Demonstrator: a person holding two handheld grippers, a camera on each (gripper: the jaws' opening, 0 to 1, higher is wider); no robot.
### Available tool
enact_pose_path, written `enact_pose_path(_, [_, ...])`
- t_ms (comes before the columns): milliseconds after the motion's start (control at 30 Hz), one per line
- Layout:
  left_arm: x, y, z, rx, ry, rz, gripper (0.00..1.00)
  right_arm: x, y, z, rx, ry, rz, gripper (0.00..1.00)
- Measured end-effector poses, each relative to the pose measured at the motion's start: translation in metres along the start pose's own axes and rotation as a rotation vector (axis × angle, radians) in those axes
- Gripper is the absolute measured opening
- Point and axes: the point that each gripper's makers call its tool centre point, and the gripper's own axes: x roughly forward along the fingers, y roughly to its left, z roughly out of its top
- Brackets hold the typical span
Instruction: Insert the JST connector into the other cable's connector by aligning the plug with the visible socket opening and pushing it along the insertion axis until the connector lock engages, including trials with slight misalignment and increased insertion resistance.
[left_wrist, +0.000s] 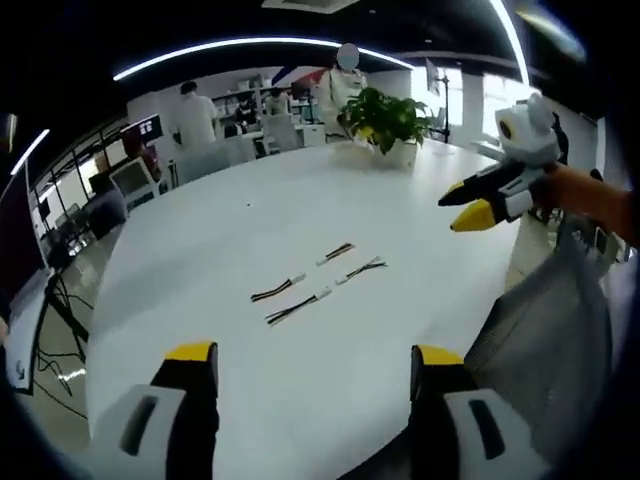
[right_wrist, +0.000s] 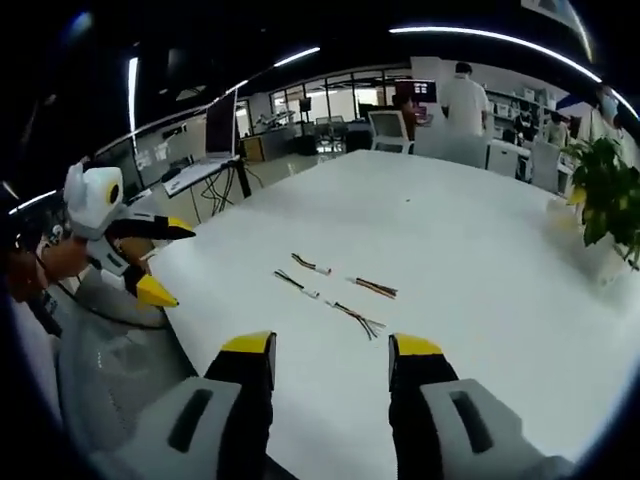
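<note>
Left gripper (left_wrist: 315, 375): jaws spread wide, nothing between them, held above the near edge of the white table (left_wrist: 200, 250); seen from the right gripper view it sits at the table's left edge (right_wrist: 160, 260), also spread.

Right gripper (right_wrist: 330, 365): jaws wide apart and empty, above the table's near side; in the left gripper view it enters from the right (left_wrist: 465, 205), off the table's far-right rim.

Cables: four short wired leads lie loose near the middle of the table, all untouched, in two loose rows, each lead ending in a small pale connector.

Nearest to left gripper: lead (left_wrist: 297, 308), straight ahead between the jaws' line of sight, with a second lead (left_wrist: 277, 290) just beyond it.

Nearest to right gripper: lead with splayed wires (right_wrist: 357, 318), ahead and slightly left of centre; another lead (right_wrist: 375, 288) lies past it.

Long axes: every lead runs diagonally across both views, roughly parallel to its neighbours; connector ends face toward the gap between rows.

Which arm is nearer: judged about equal; each gripper has one lead directly ahead.

Plug versus socket: too small to tell apart.

Other: potted plant (left_wrist: 385, 120) at the far side.
</note>
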Motion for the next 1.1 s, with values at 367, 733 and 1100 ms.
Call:
enact_pose_path(367, [-0.004, -0.005, 0.048, 0.110, -0.053, -0.065, 0.76, -0.001, -0.016, 0.024, -0.039, 0.006, -0.026, 0.66])
enact_pose_path(733, [0.001, 0.014, 0.069, -0.008, -0.118, -0.082, 0.77, 0.008, -0.014, 0.040, -0.099, -0.002, -0.010, 0.64])
enact_pose_path(1100, [0.019, 0.030, 0.064, 0.101, -0.063, -0.027, 0.76, 0.027, -0.015, 0.041, -0.173, 0.038, 0.004, 0.62])
